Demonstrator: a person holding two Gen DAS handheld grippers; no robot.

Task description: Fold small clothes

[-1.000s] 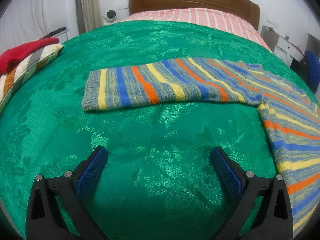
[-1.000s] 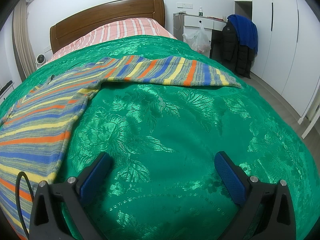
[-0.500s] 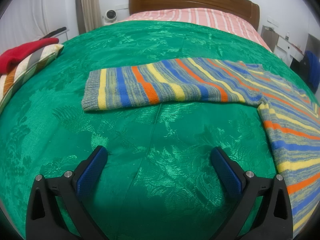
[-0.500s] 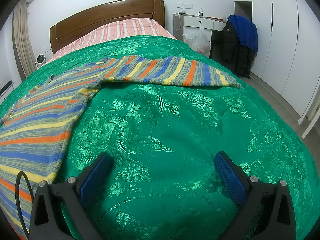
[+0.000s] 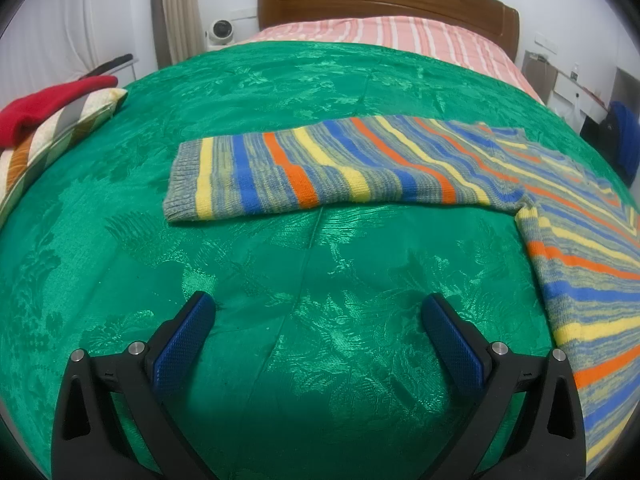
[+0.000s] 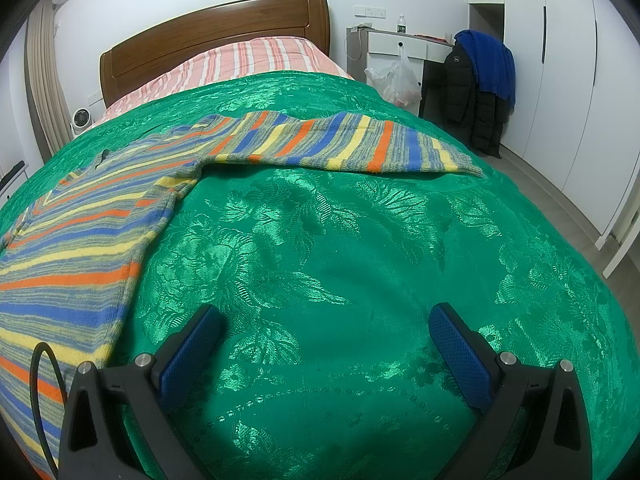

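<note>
A striped knit sweater (image 5: 580,248) in blue, orange and yellow lies flat on the green bedspread (image 5: 280,280). In the left wrist view one sleeve (image 5: 304,172) stretches left across the bed, with the body at the right edge. In the right wrist view the other sleeve (image 6: 360,144) stretches right, and the body (image 6: 72,248) fills the left. My left gripper (image 5: 318,312) is open and empty above bare bedspread, in front of its sleeve. My right gripper (image 6: 326,322) is open and empty above the bedspread (image 6: 360,260), right of the sweater's body.
A striped pillow with a red cloth (image 5: 48,120) lies at the bed's left edge. A wooden headboard (image 5: 384,4) and pink striped sheet are at the back. A desk and a chair with dark jackets (image 6: 480,88) stand right of the bed, and white wardrobes (image 6: 580,80) beyond.
</note>
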